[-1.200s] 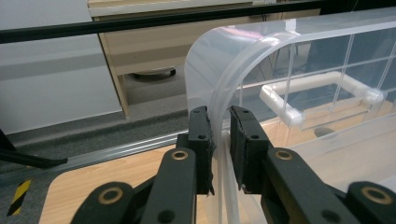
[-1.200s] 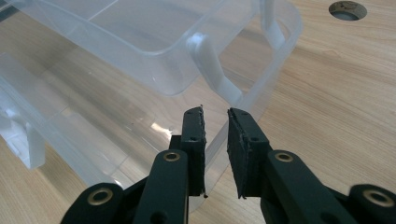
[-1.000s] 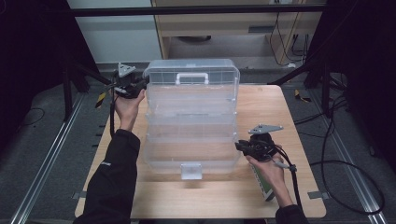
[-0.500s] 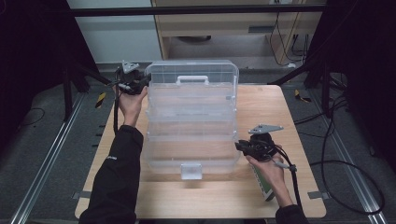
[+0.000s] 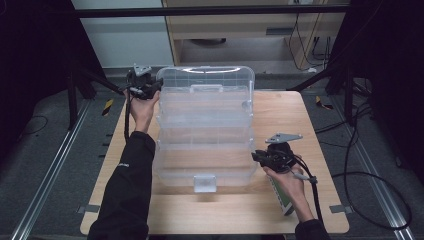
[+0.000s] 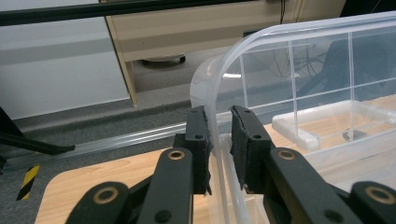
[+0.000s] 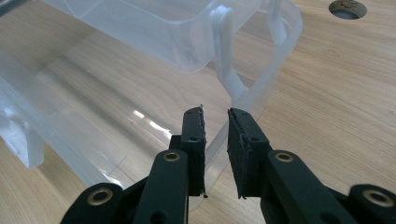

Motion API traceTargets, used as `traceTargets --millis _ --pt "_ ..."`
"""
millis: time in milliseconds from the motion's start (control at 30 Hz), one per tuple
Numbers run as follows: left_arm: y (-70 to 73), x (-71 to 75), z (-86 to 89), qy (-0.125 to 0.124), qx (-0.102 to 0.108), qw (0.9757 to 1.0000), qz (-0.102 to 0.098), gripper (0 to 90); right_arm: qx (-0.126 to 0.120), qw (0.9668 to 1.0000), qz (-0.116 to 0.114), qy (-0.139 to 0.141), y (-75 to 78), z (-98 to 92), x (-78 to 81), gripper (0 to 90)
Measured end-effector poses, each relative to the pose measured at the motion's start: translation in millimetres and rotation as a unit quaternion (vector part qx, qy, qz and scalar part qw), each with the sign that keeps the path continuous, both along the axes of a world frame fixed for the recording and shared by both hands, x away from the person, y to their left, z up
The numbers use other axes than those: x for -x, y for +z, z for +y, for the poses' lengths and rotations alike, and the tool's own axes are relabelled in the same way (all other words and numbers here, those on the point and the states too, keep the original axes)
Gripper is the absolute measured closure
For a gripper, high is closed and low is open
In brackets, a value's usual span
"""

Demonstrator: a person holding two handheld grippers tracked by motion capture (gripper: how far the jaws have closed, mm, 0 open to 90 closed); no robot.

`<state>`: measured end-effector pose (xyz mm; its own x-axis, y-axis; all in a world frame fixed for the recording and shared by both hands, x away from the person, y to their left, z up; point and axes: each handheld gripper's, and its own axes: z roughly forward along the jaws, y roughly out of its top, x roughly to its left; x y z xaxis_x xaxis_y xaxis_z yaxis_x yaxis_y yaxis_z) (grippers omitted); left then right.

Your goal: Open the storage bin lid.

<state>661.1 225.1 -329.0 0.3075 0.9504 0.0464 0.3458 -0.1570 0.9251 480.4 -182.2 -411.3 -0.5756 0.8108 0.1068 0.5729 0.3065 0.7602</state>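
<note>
A large clear plastic organiser box (image 5: 205, 150) lies open on the wooden table (image 5: 290, 115), its lid (image 5: 205, 80) standing up at the far side. My left gripper (image 5: 156, 86) is at the lid's far left corner. In the left gripper view (image 6: 219, 112) the lid's curved rim (image 6: 212, 93) runs between the jaws, close to the left pad, with a gap still showing. My right gripper (image 5: 256, 157) sits at the near right corner of the bottom tray. There the clear tray rim (image 7: 261, 93) passes between its jaws (image 7: 215, 112), also with a gap.
A white latch (image 5: 205, 182) sticks out at the box's front. Behind the table stands a light wooden cabinet (image 5: 240, 30). A round cable hole (image 7: 348, 7) is in the tabletop to the right. Bare wood lies right of the box and along the near edge.
My left gripper has moved right, from beside the box onto the lid's far left corner. The right gripper and the box have stayed where they were.
</note>
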Motion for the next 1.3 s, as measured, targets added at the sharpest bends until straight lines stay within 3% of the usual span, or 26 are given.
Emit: traceTargets --millis 200,367,433,467,500,567,633,667,733,767,800,867,900,933,1067,1200,1300 --pt "-5.4 2.5 -0.3 0.007 -0.024 0.9997 0.003 74.1 0.008 1.0000 -0.003 0.002 0.6 1.0 -0.1 77.0" --pt "-3.3 15.9 13.3 0.006 -0.010 0.9999 0.005 72.0 0.016 0.9999 0.000 -0.002 2.1 3.5 0.1 76.9" --pt "-0.8 25.8 20.0 0.005 -0.009 0.9999 0.001 69.7 0.020 0.9997 -0.002 -0.011 2.0 6.2 0.5 77.8" --pt "2.6 37.8 26.3 0.000 -0.007 1.0000 -0.001 68.3 0.023 0.9997 -0.002 -0.012 2.7 7.4 1.1 78.1" --pt "2.6 37.8 26.3 0.000 -0.007 1.0000 -0.001 67.0 0.023 0.9997 -0.002 -0.012 2.7 7.4 1.1 78.1" --pt "7.7 58.6 35.1 -0.011 -0.008 0.9999 -0.001 64.3 0.022 0.9997 -0.003 -0.013 2.3 7.3 1.3 77.9" --pt "8.7 65.5 38.5 -0.016 -0.001 0.9999 0.003 62.0 0.019 0.9997 -0.002 -0.013 2.2 7.0 1.2 77.9" --pt "9.4 79.7 43.7 -0.023 -0.001 0.9997 0.008 60.7 0.018 0.9998 -0.002 -0.012 2.1 6.3 0.9 77.8" --pt "9.6 94.2 48.3 -0.033 0.001 0.9994 0.011 60.2 0.020 0.9998 -0.002 -0.010 2.2 6.1 0.4 77.8" --pt "9.6 94.2 48.3 -0.033 0.001 0.9994 0.011 59.0 0.020 0.9998 -0.002 -0.010 2.2 6.1 0.4 77.8" --pt "9.5 108.8 51.5 -0.039 0.002 0.9992 0.009 58.3 0.020 0.9998 -0.002 -0.008 2.4 5.8 0.0 77.7" --pt "8.4 121.6 53.1 -0.045 0.002 0.9988 0.015 56.1 0.016 0.9998 0.000 -0.008 2.3 5.4 0.0 77.7" --pt "8.4 121.6 53.1 -0.045 0.002 0.9988 0.015 56.1 0.016 0.9998 0.000 -0.008 2.3 5.4 0.0 77.7" --pt "6.0 133.9 52.9 -0.051 -0.002 0.9986 0.017 55.7 0.016 0.9999 0.000 -0.007 2.2 4.9 -0.3 77.6" --pt "-5.4 152.8 49.7 -0.059 -0.013 0.9977 0.032 54.1 0.014 0.9999 0.000 -0.005 1.9 4.2 -0.7 77.5" --pt "-19.5 162.7 48.3 -0.067 -0.014 0.9966 0.047 53.2 0.012 0.9999 0.000 -0.006 1.7 4.1 -0.5 77.4" --pt "-41.3 170.6 43.6 -0.078 -0.021 0.9940 0.074 53.0 0.011 0.9999 0.001 -0.006 1.7 4.0 -0.7 77.4"
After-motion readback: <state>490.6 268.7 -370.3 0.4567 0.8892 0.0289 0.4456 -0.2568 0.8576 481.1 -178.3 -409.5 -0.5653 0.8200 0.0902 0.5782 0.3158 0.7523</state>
